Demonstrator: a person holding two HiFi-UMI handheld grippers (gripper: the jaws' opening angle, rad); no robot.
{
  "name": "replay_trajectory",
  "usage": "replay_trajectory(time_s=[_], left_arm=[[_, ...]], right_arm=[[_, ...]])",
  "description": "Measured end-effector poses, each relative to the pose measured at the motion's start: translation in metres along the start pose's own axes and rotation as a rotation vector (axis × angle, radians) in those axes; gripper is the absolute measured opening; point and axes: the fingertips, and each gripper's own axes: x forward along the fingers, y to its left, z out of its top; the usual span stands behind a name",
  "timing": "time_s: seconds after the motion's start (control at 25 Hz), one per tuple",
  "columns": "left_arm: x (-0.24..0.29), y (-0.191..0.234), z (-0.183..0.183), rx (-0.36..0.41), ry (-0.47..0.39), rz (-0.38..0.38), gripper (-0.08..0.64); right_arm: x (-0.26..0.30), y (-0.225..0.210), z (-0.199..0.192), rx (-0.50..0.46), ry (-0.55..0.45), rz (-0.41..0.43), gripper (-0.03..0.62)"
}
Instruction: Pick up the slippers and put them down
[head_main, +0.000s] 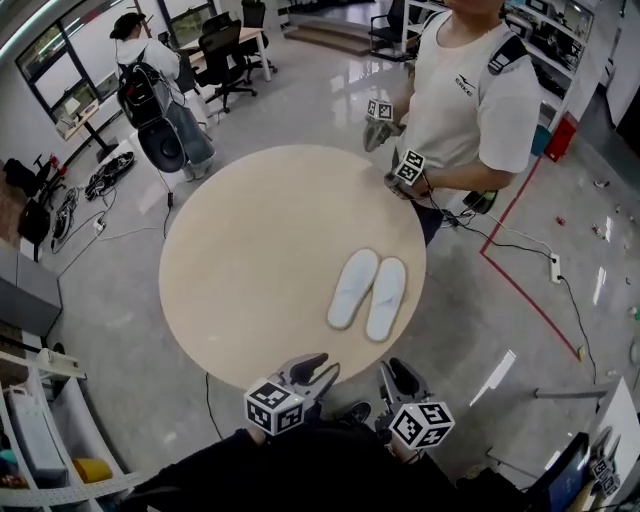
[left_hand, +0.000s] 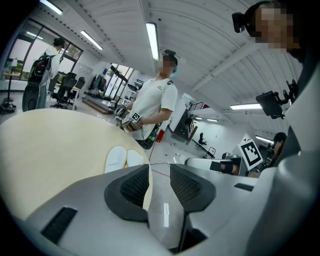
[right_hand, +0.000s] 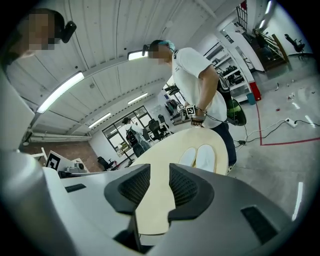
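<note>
Left gripper (head_main: 308, 372): nearest of all, at the near edge of the table, left of its partner. The left gripper view (left_hand: 160, 174) shows the dark ribbed pads standing a moderate way apart with nothing between them, only table edge and floor in the gap.
Right gripper (head_main: 400, 378): level with the left gripper, just beside it on the right. The right gripper view (right_hand: 160, 172) shows its jaws likewise parted and empty, the tabletop showing through the gap.
Marker cubes: the head view shows one on each gripper, left (head_main: 274, 407) and right (head_main: 420, 424). The left gripper view catches only the right one (left_hand: 251, 154).
Table (head_main: 250, 240): round, pale tan. Only the head view gives its whole outline; each gripper view sees just a slice of it (left_hand: 50, 145) (right_hand: 160, 162).
Slippers (head_main: 368, 292): a white pair lying close side by side on the table, right of its centre and toward the near side, running near to far. They are well apart from both grippers. Each gripper view sees them low and ahead, beyond the pads (left_hand: 124, 159) (right_hand: 197, 156).
Person opposite (head_main: 470, 100): stands at the far right edge of the table in a white shirt, holding two more grippers (head_main: 395, 140).
Red floor line (head_main: 520, 275): right of the table; the right gripper view shows it too (right_hand: 280, 142).
Person with backpack (head_main: 150, 80): far left, by the office chairs (head_main: 222, 55).
</note>
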Motion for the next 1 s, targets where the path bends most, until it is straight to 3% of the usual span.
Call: replay_trajectory(time_s=[0.32, 0.6, 0.8, 1.0], left_arm=[[0.002, 0.089, 0.046, -0.032, -0.039, -0.026, 0.123], [-0.008, 0.164, 0.06, -0.067, -0.033, -0.102, 0.123], [0.021, 0.185, 0.064, -0.072, 0.01, -0.155, 0.123], [0.062, 0.194, 0.058, -0.064, 0.057, -0.138, 0.123]], right_arm=[[0.064, 0.011, 0.024, -0.02, -0.027, -0.123, 0.106], [0.121, 0.035, 0.01, 0.001, -0.021, -0.265, 0.106], [0.145, 0.029, 0.02, 0.022, -0.037, -0.342, 0.106], [0.153, -0.003, 0.021, 0.029, -0.017, -0.374, 0.106]])
